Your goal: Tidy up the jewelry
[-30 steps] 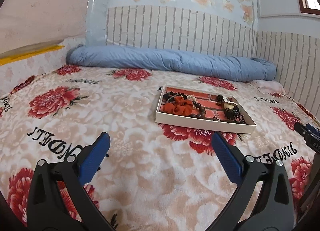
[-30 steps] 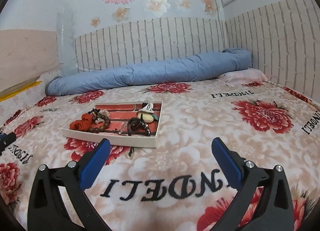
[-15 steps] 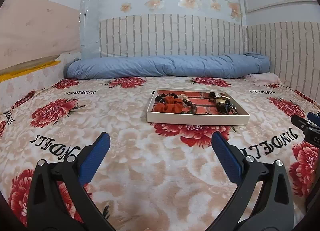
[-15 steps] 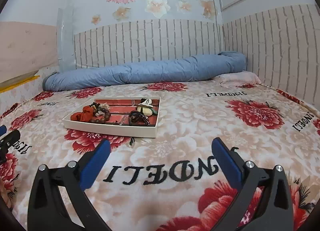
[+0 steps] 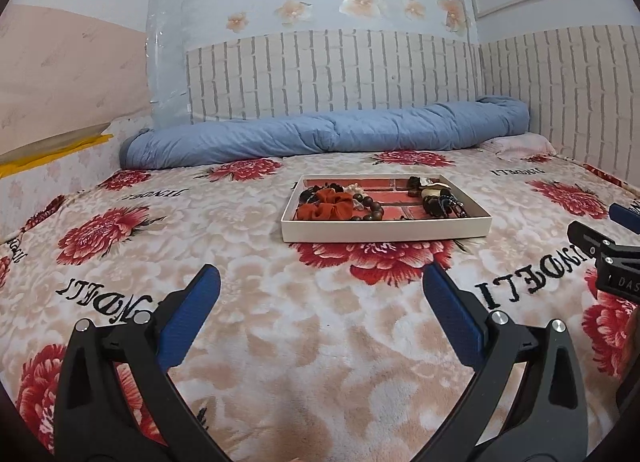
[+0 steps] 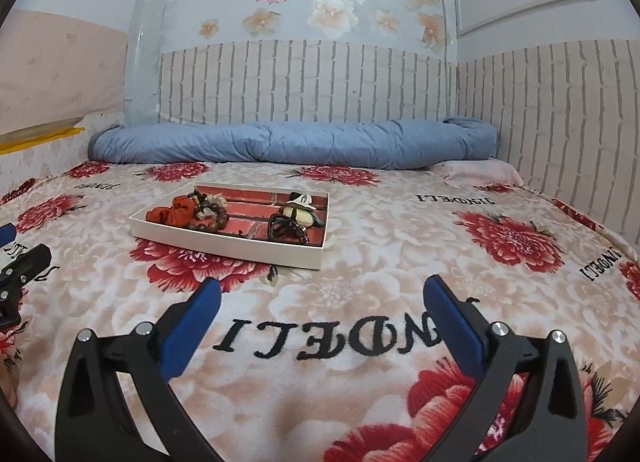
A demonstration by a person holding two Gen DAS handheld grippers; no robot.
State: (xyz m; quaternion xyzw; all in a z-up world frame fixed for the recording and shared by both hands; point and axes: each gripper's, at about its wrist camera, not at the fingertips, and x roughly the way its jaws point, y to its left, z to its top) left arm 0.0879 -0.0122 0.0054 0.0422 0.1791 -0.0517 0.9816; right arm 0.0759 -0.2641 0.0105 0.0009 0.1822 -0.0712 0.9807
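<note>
A shallow white tray (image 5: 384, 231) with a red lining lies on the floral blanket. In it are an orange scrunchie (image 5: 328, 209), a dark wooden bead bracelet (image 5: 370, 210) and dark jewelry pieces (image 5: 438, 200) at its right end. The tray also shows in the right wrist view (image 6: 240, 248), with the scrunchie (image 6: 170, 214) and a pale figurine piece (image 6: 302, 210). My left gripper (image 5: 320, 286) is open and empty, short of the tray. My right gripper (image 6: 320, 298) is open and empty, to the tray's right and nearer.
A rolled blue duvet (image 5: 328, 136) lies along the brick-pattern wall at the bed's far end. A pink pillow (image 6: 480, 174) lies at the far right. The right gripper's tip shows at the right edge of the left wrist view (image 5: 600, 246).
Both views have tilted upward and levelled, showing more wall. The tray now sits lower and more centred in the left wrist view. Both grippers stay open.
</note>
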